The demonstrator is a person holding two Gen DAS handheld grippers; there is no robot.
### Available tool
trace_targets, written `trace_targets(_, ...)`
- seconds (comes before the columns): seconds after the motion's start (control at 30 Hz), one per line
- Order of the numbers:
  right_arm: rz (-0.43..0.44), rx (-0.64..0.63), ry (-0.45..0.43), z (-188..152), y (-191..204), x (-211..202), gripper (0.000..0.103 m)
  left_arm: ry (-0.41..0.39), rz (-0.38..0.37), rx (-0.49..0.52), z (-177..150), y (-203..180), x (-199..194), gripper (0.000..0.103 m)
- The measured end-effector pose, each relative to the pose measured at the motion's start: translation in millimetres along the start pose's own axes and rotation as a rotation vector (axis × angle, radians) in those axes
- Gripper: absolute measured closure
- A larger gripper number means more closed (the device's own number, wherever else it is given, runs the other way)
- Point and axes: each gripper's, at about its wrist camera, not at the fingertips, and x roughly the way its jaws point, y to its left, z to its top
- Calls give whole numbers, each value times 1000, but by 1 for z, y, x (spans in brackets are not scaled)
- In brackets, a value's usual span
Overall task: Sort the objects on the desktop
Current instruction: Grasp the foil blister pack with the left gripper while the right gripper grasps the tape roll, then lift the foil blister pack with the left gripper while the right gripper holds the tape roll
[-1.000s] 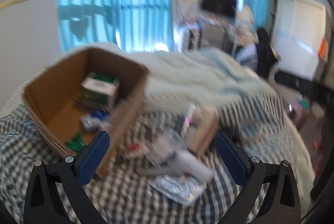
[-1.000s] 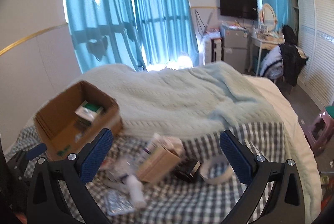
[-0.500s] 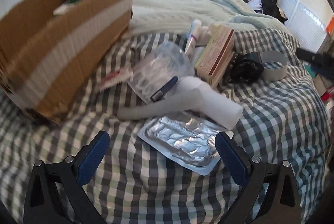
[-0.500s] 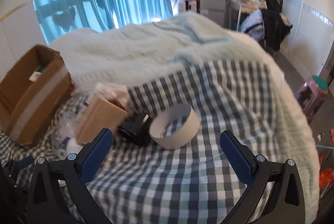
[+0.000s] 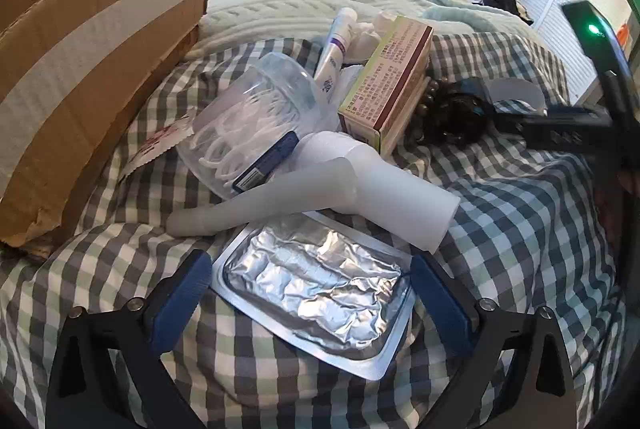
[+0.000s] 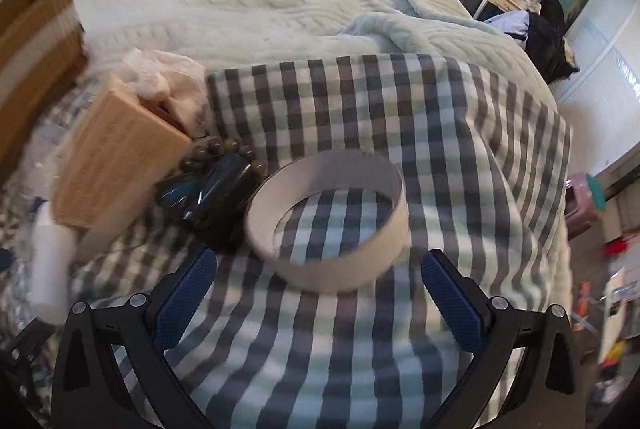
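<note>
**A:** A bed (image 5: 520,249) in checked cloth carried the clutter. The cardboard box (image 5: 92,41), biggest thing in shot, stood at the left edge of the pile, apparently where your sorted items were bound.

**B:** And my grippers?

**A:** Your left gripper (image 5: 310,279) hung low with its jaws wide apart, straddling the foil blister pack (image 5: 316,287), which lay flat on the cloth. Your right gripper (image 6: 320,279) was also spread and holding nothing, just short of the white tape ring (image 6: 326,221).

**B:** What lay between pack and box?

**A:** A white hair-dryer-shaped bottle (image 5: 348,181) rested across the pack's far edge. Behind it a clear tub of floss picks (image 5: 252,125) leaned against a medicine carton (image 5: 386,77), with a tube (image 5: 334,45) propped upright behind. A string of dark beads (image 5: 448,109) sat just beside the carton.

**B:** Where could it go wrong?

**A:** Likely at the pack. It was thin and flat on soft bedding, so your jaws could close on cloth, or crumple the foil, if you pinched from above without catching an edge. The bottle appeared to overlap it, so lifting the pack could roll the bottle and tip the leaning tub. On your right, the ring was wide and thin-walled; squeezing across it might buckle it, and gripping one wall looked safer. The beads touched the ring's left side and could be dragged along.
</note>
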Motion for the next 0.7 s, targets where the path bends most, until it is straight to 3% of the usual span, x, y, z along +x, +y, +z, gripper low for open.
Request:
trace_targets(0.1, -25, -11, 16, 11, 0, 10, 0, 3, -30, -10, 1, 3, 0, 6)
trace_targets(0.23, 10, 40, 55, 10, -8, 23, 2, 5, -44, -9, -1, 7, -3, 8)
trace_targets(0.33, 4, 28, 61, 4, -6, 22, 16, 1, -40, -3, -5, 6, -7, 11)
trace_targets(0.5, -61, -2, -6, -4, 2, 8, 17, 7, -60, -27, -7, 12, -10, 15)
trace_targets(0.67, -50, 0, -67, -16, 3, -14, 17, 8, -62, -35, -10, 13, -16, 16)
trace_targets(0.7, -38, 8, -72, -20, 1, -19, 17, 7, -64, -35, -10, 13, -17, 20)
